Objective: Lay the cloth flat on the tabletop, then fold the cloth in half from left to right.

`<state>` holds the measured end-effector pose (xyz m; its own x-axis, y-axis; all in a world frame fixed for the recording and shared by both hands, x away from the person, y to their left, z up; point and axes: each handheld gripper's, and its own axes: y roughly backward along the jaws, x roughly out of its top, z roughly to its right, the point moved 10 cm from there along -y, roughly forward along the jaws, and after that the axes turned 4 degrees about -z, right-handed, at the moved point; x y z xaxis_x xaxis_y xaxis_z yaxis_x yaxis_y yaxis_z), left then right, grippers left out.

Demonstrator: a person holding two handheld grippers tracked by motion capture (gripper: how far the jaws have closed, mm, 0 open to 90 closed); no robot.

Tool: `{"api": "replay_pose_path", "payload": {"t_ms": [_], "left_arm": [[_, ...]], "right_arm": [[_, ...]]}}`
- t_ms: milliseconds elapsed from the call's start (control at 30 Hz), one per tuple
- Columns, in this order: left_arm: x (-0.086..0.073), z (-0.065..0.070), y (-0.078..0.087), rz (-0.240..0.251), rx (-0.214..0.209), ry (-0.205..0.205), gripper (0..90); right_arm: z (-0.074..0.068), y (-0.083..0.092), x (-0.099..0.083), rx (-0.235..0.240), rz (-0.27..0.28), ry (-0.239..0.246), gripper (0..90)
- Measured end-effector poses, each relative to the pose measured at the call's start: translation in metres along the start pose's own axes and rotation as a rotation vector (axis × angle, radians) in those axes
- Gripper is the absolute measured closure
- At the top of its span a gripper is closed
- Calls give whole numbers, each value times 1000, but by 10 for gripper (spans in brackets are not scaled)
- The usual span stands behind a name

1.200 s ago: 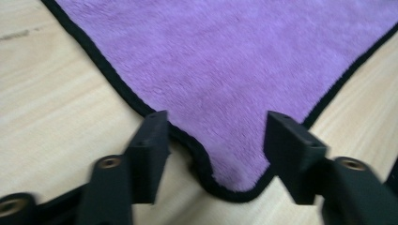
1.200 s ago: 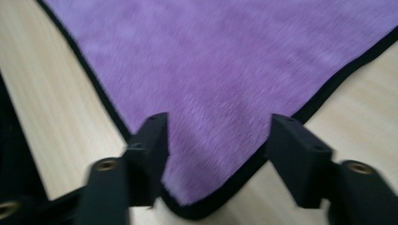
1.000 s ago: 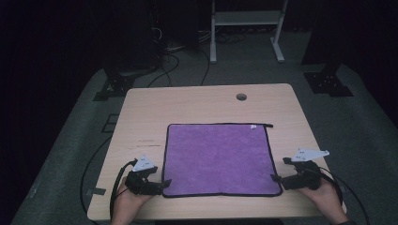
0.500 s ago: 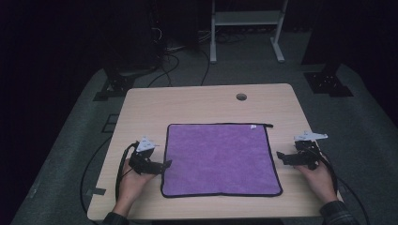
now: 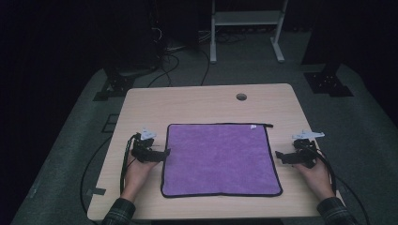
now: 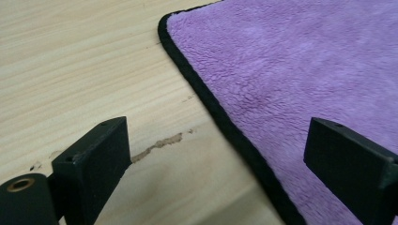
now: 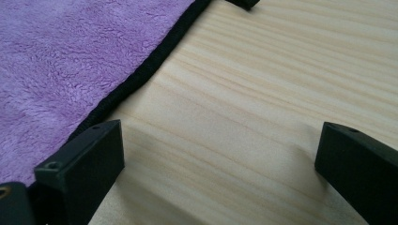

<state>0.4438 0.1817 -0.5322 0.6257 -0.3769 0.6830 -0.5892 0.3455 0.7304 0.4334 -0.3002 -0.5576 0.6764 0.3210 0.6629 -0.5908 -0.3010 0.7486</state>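
You moved both hands up along the sides of the purple cloth (image 5: 220, 159), from its near corners a second earlier to about the middle of each side (the cloth itself lay just as flat and square as before). By my reading, that set you up to take the two side hems rather than the corners, perhaps for a fold.

Your left gripper (image 5: 162, 153) had just been opening; its jaws stood wide apart, straddling the black hem (image 6: 220, 117) with nothing pinched. Your right gripper (image 5: 280, 155) had also just been opening, and it hovered wide over bare table (image 7: 263, 117) just beside the cloth's edge, touching nothing.
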Motion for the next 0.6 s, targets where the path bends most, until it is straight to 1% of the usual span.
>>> {"api": "replay_pose_path", "payload": {"t_ms": [33, 133, 233, 267, 300, 333, 400, 433, 467, 600], "left_arm": [[-1, 0, -2, -7, 2, 1, 67], [-7, -3, -9, -48, 30, -2, 67], [-10, -5, -11, -66, 43, 1, 67], [-11, -6, -11, -69, 41, 3, 68], [-11, -5, -11, -69, 28, 6, 82], [-11, -4, -10, -68, 12, 13, 121], [-11, -3, -10, -60, 15, 16, 134], [-11, -1, -9, -46, 10, 10, 159], [-11, 1, -7, -41, 1, 0, 209], [-11, 12, -3, -46, -29, -32, 435]], "right_arm": [[0, 0, 0, 0, 0, 0, 9], [0, 0, 0, 0, 0, 0, 9], [0, 0, 0, 0, 0, 0, 9], [0, 0, 0, 0, 0, 0, 9], [0, 0, 0, -1, 1, 2, 9], [0, 0, 0, -1, 1, 2, 9], [0, 0, 0, 0, 1, 2, 9], [0, 0, 0, 0, 1, 4, 9], [0, 0, 0, 0, 0, 1, 9], [0, 0, 0, 0, 2, 5, 9]]}}
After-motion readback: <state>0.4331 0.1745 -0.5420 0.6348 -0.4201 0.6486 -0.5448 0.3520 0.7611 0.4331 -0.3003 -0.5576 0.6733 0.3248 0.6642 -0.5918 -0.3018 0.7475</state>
